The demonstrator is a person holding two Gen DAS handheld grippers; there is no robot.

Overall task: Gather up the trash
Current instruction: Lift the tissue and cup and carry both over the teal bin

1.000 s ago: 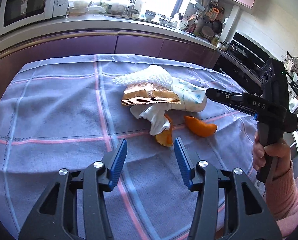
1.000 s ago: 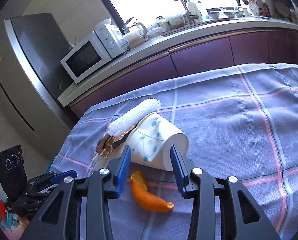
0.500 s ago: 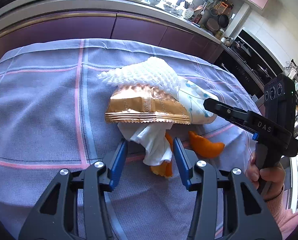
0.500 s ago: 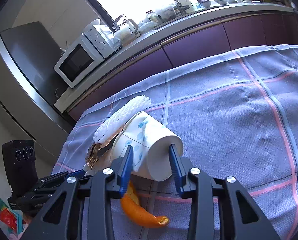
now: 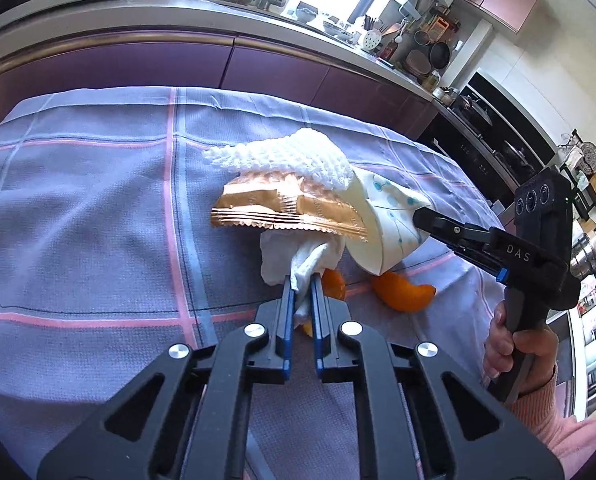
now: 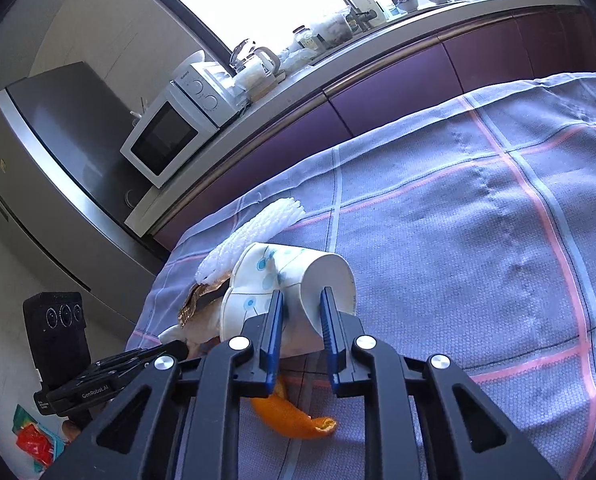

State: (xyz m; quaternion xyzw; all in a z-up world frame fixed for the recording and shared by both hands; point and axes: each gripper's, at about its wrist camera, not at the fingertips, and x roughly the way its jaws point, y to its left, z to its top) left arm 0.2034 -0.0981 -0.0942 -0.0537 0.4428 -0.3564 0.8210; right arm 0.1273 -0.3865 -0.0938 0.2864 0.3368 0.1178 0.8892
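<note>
left hand-held gripper [image 5: 302,292] now closer, on tissue [image 5: 298,258]; orange peel [image 5: 402,294] beside

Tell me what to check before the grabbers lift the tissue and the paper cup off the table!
1. Left gripper pinching the white tissue: ok, shut on it.
2. Right gripper around the paper cup: ok, cup between the jaws, which are closing.
3. Cup gripped firmly enough: cannot tell.
4. Gold wrapper and white foam net free of the cup: not ok, they stick out of its mouth.
5. Orange peels picked up: not ok, both lie on the tablecloth.
6. Trash bin nearby: cannot tell, none in view.
</note>
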